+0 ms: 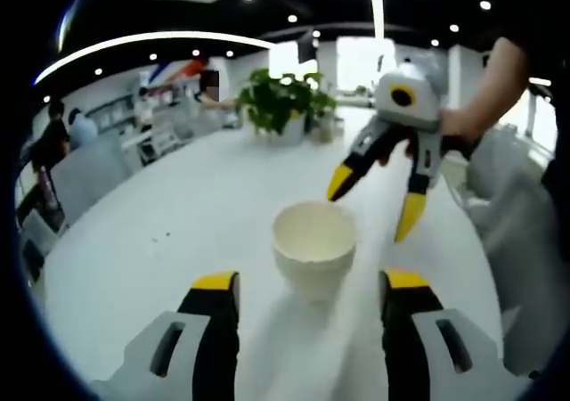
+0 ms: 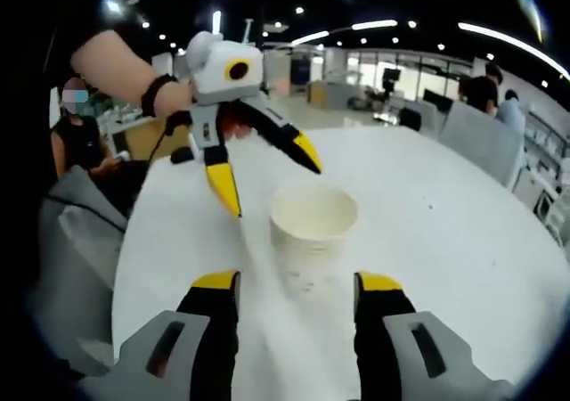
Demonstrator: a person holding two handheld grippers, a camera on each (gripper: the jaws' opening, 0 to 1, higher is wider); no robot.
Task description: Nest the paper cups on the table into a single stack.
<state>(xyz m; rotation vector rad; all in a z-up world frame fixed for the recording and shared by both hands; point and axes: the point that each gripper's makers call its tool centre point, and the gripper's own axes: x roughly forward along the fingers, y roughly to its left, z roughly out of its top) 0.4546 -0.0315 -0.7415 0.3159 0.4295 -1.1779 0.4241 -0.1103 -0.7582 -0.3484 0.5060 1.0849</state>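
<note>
Paper cups (image 1: 313,248) stand near the middle of your white desk (image 1: 196,214), mouth up, already nested: in the left gripper view you can see a second rim just under the top one, but how many cups sit inside you cannot tell. In the right gripper view the stack (image 2: 313,227) reads almost as one cup, and its base is blurred against the desk top.

Largest first: the desk fills most of both views, and its near edge is cut off under your own jaws. Around it are grey chairs (image 2: 485,134), only partly visible. A potted plant (image 1: 285,102) stands at the desk's far end, with small items beside it too blurred to name. People in the background are small and indistinct.

Your left hand-held gripper (image 1: 312,290) has its yellow-tipped jaws spread wide on either side of the stack, short of it and not touching. The right gripper view shows it from across the desk (image 2: 267,174), held in your hand (image 2: 165,94), jaws apart, above and behind the cups.

Your right hand-held gripper (image 2: 298,290) is likewise spread wide, with the stack just ahead between the jaw lines and nothing held. From the left gripper view it (image 1: 370,205) hovers beyond the cups, jaws apart, one tip just over the far rim; contact is unclear.
</note>
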